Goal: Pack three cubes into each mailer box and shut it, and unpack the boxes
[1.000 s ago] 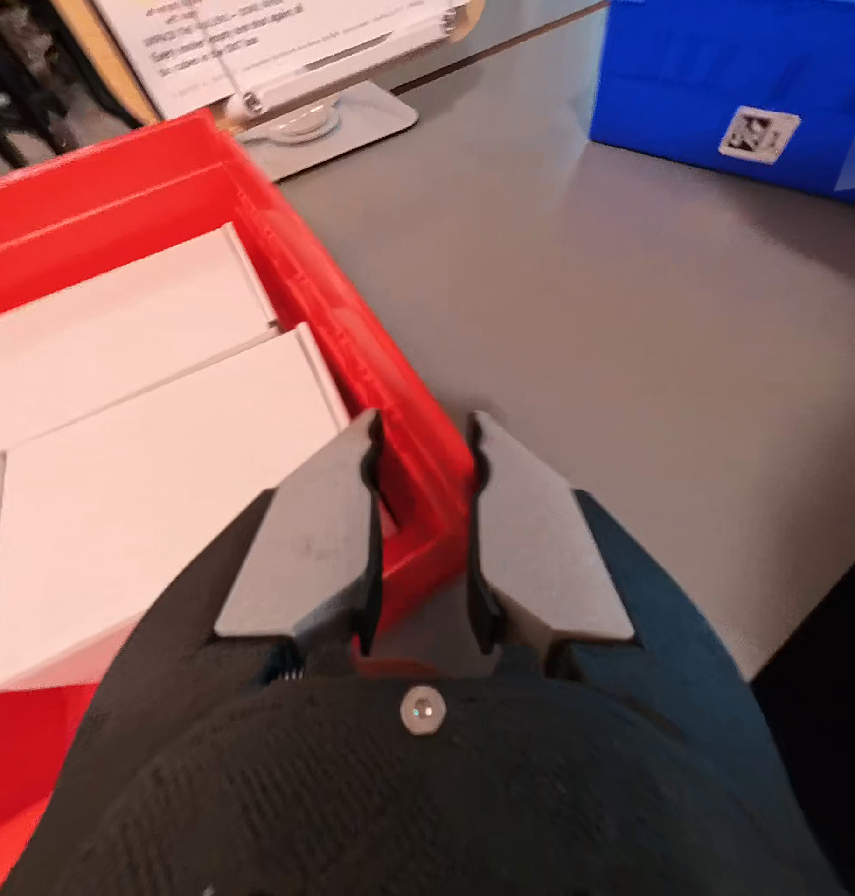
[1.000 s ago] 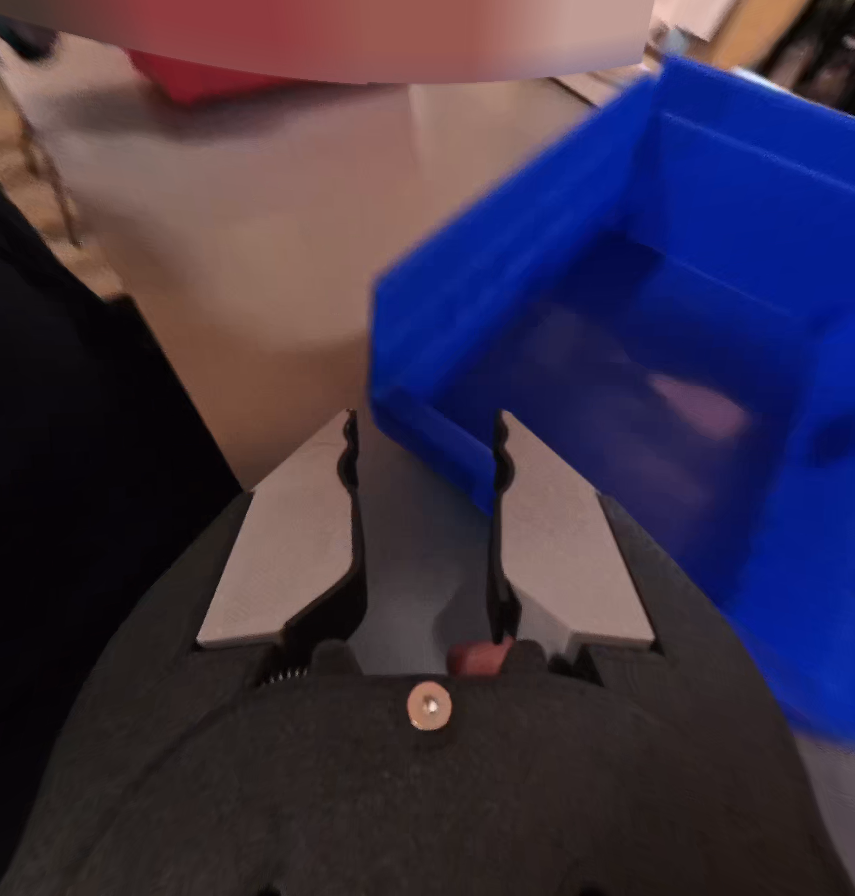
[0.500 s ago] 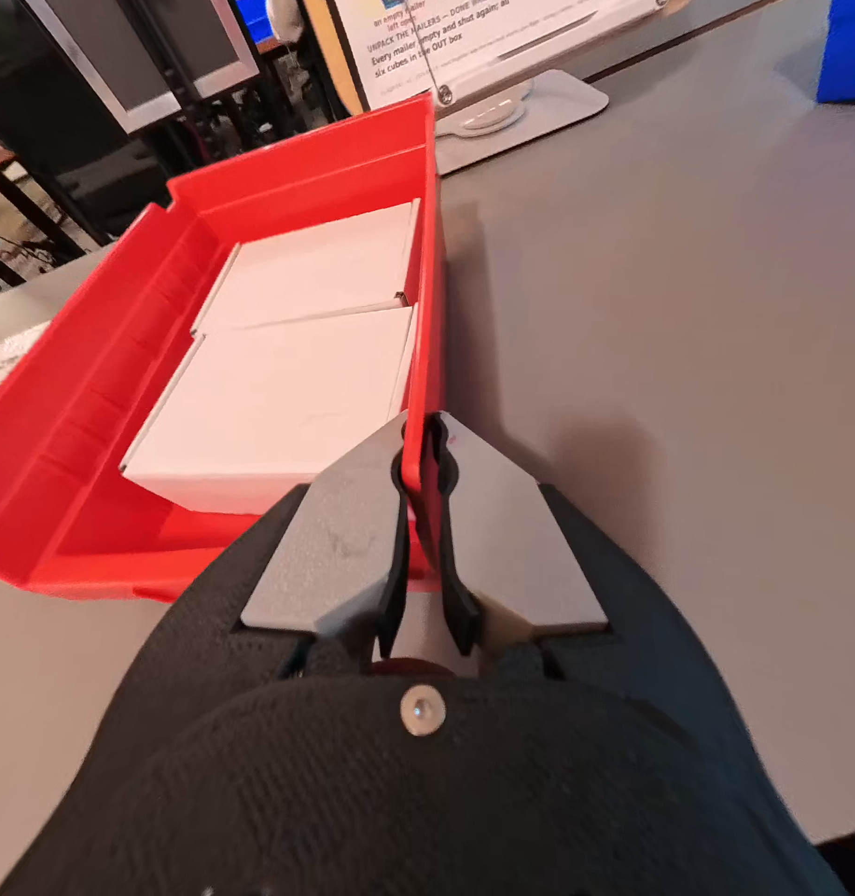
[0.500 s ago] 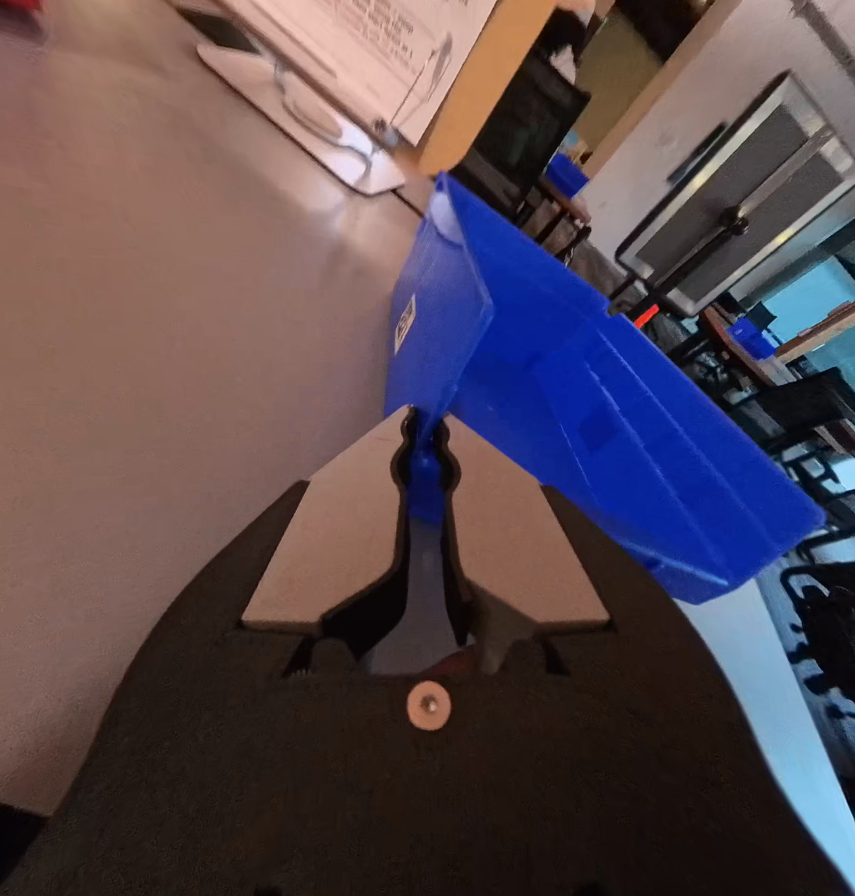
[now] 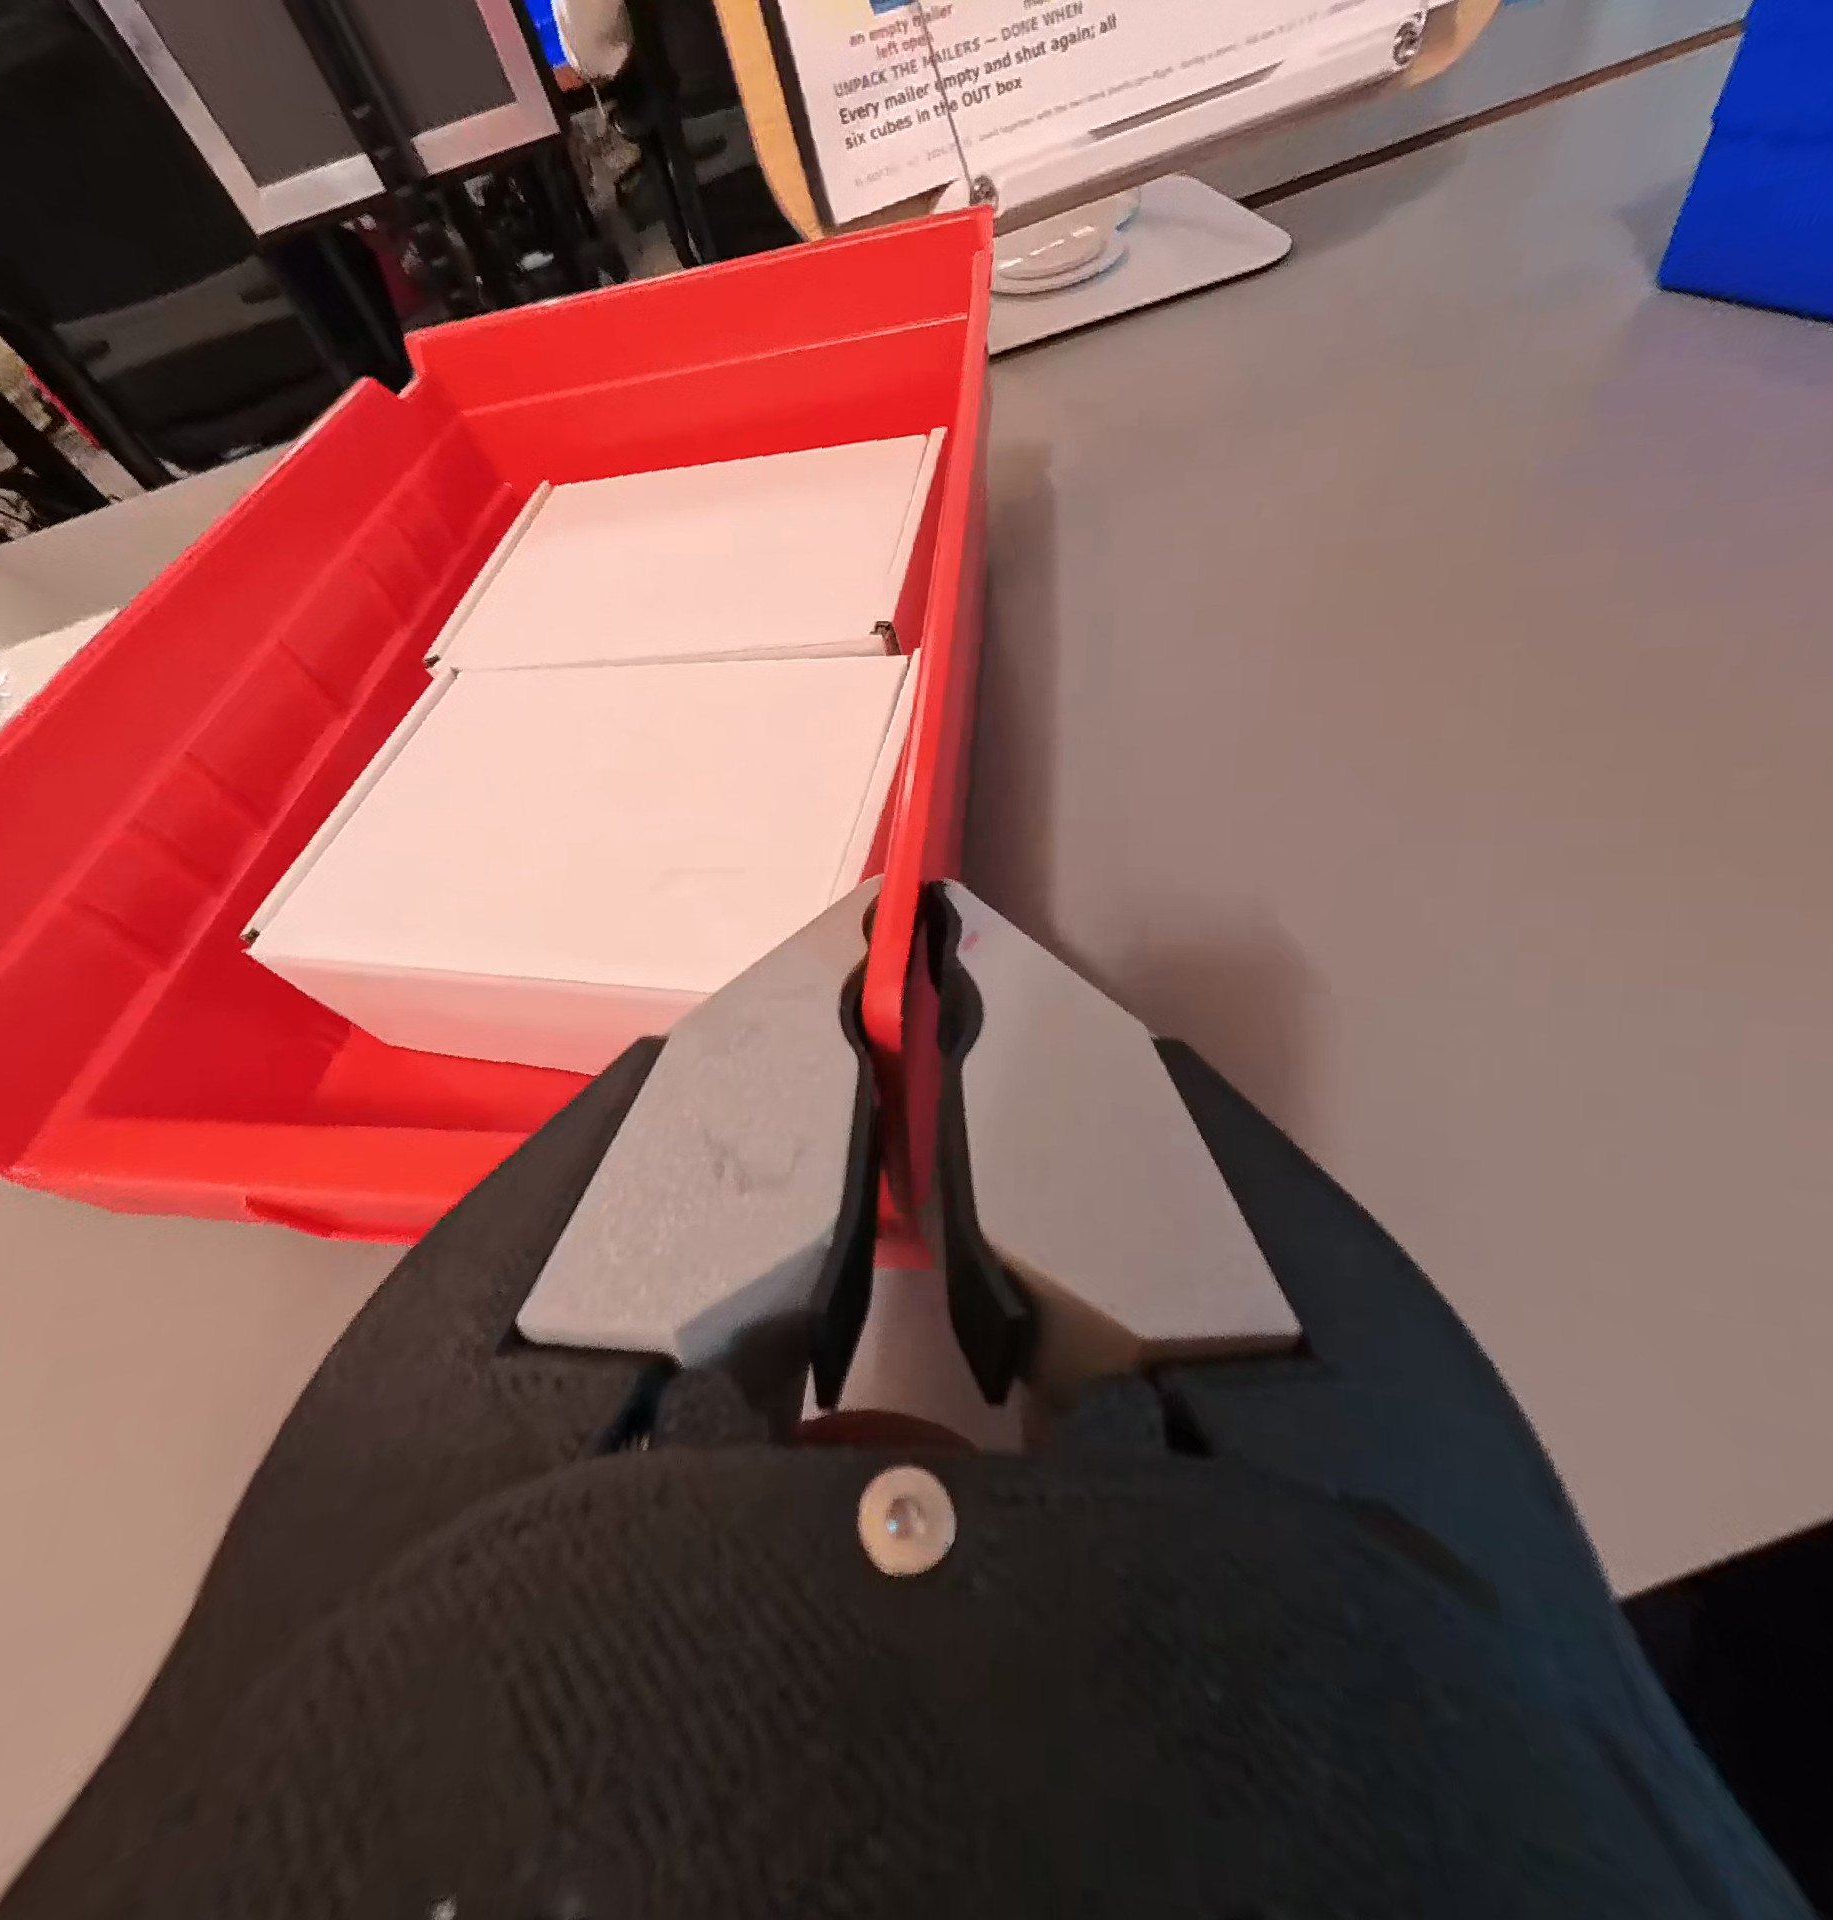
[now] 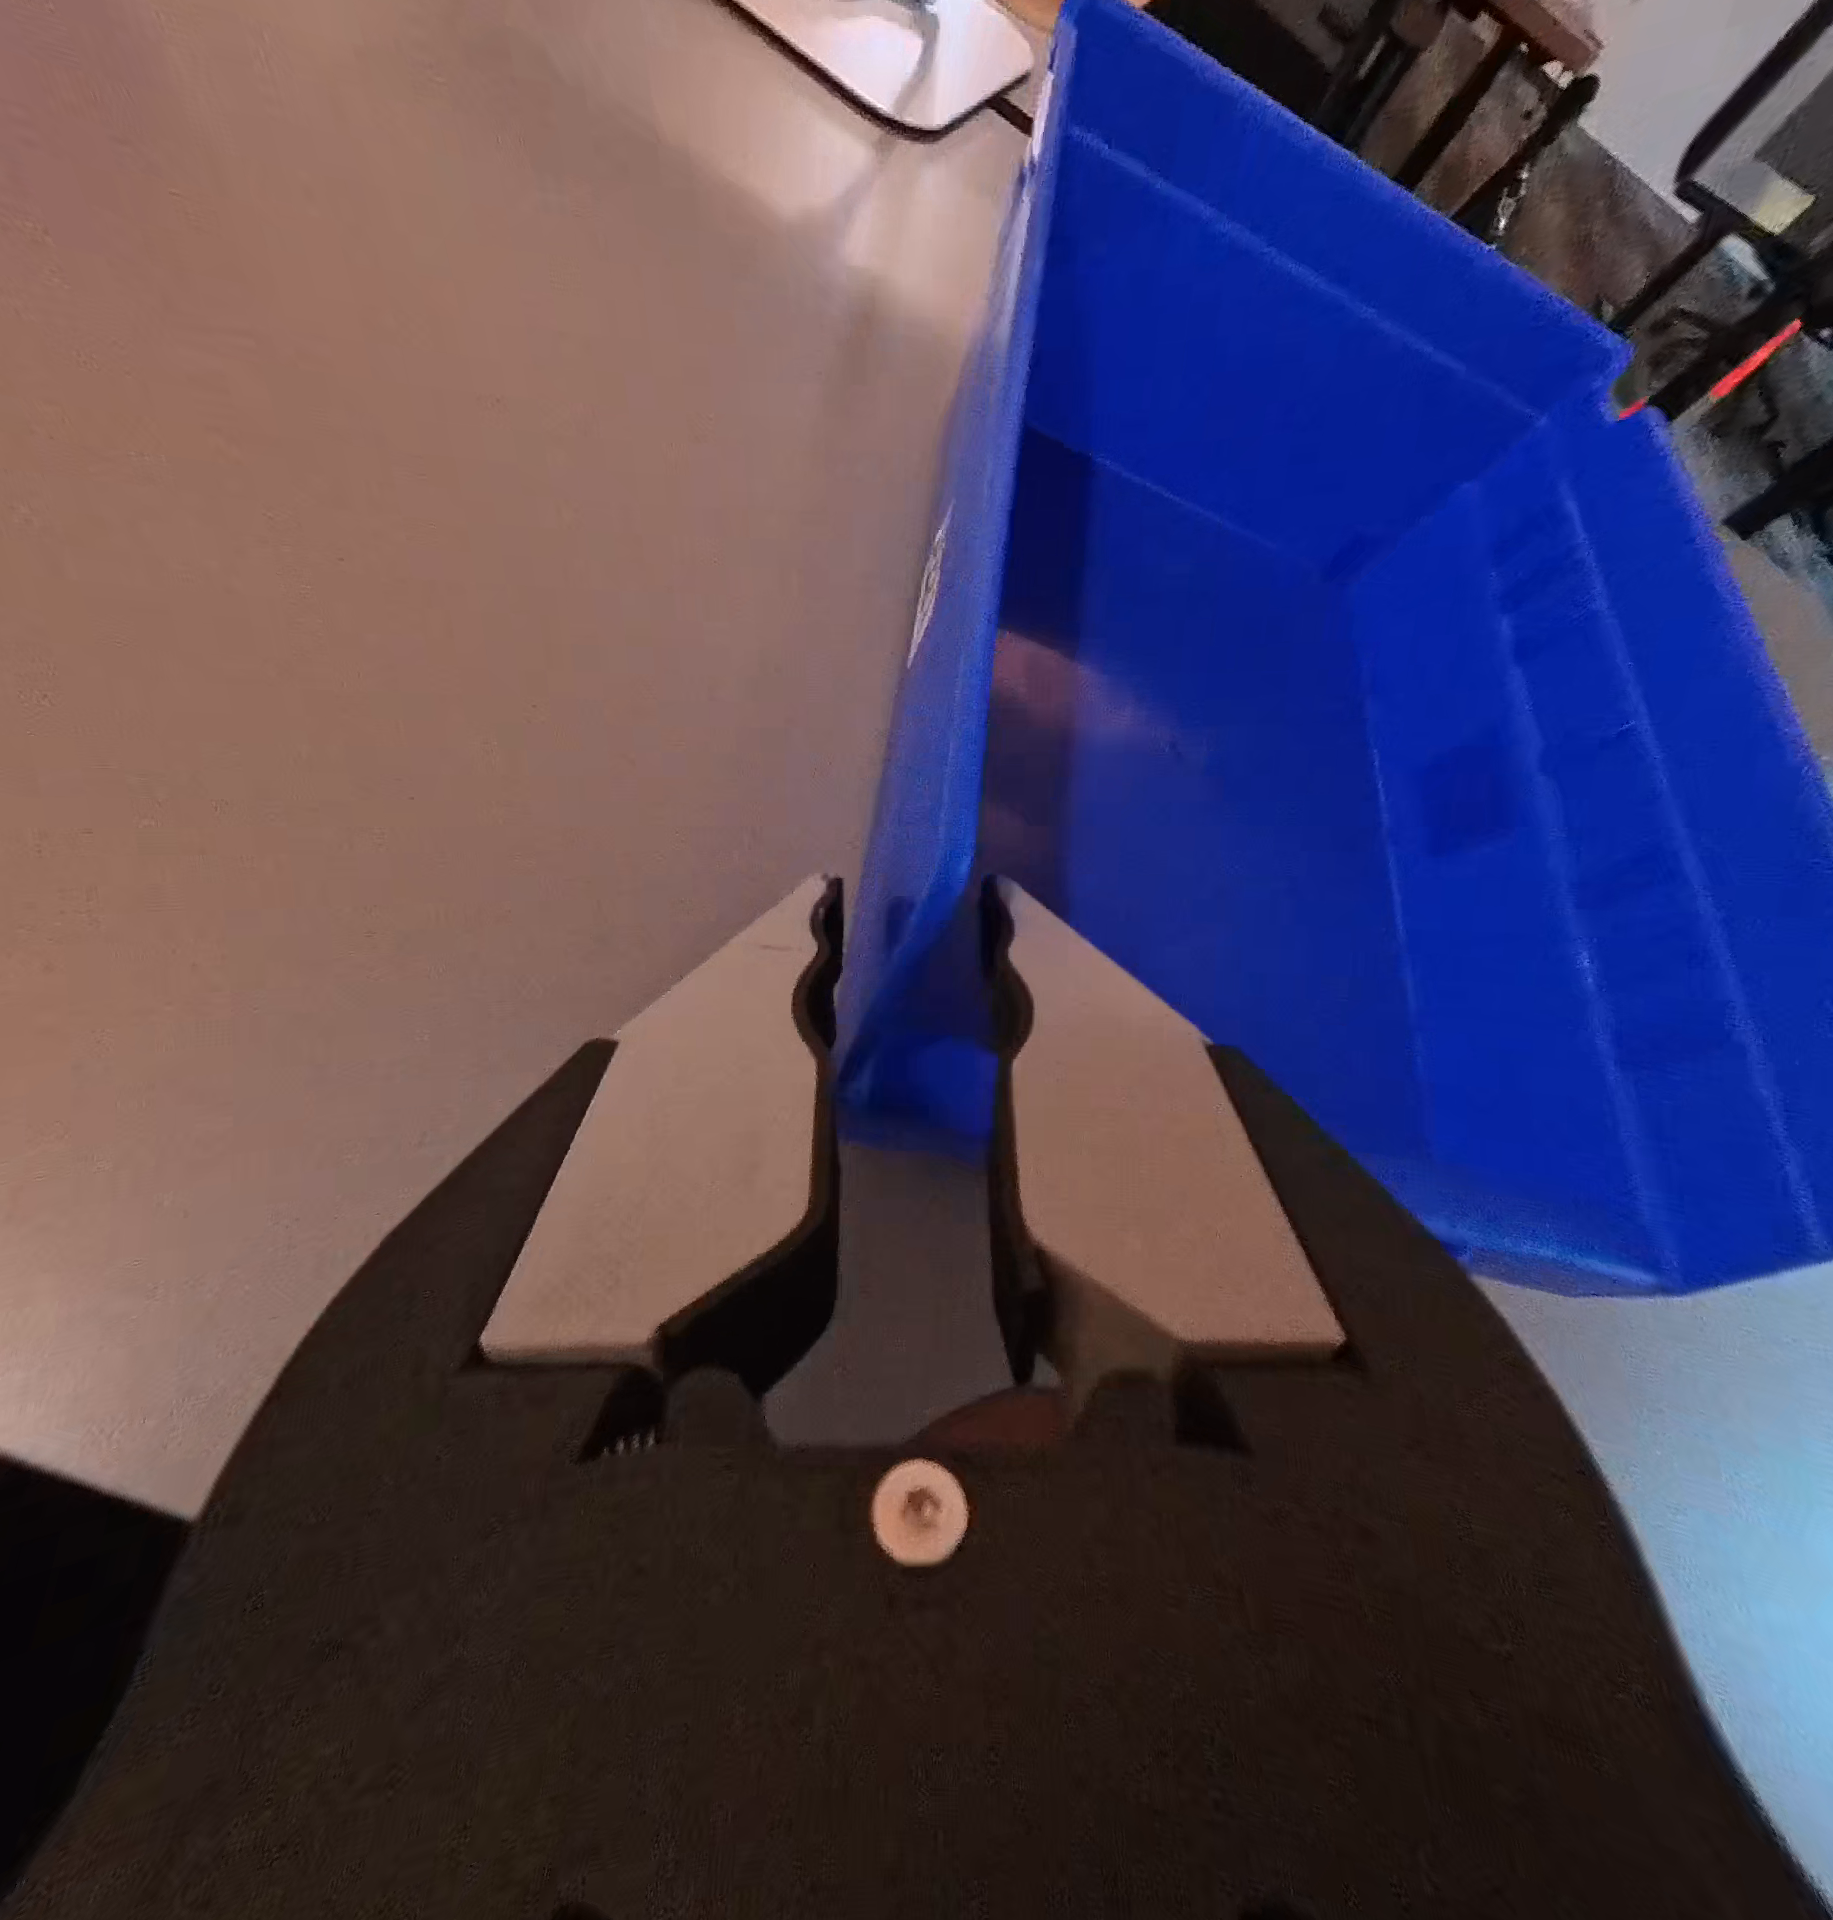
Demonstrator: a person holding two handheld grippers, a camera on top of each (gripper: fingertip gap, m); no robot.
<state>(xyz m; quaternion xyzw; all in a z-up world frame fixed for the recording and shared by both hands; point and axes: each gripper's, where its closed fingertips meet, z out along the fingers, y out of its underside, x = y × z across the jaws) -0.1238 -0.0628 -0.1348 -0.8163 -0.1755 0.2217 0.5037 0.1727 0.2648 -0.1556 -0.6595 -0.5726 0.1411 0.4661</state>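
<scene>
While my left gripper point(image 5: 904, 940) is clamped on the right wall of the red bin point(image 5: 195, 790), 2 closed white mailer boxes point(image 5: 621, 810) lie flat inside it, touching end to end. My right gripper point(image 6: 907, 935) straddles the near left corner of the blue bin point(image 6: 1255, 582); whether its jaws press the wall I cannot tell. Both bins are on the grey table point(image 5: 1411, 727).
</scene>
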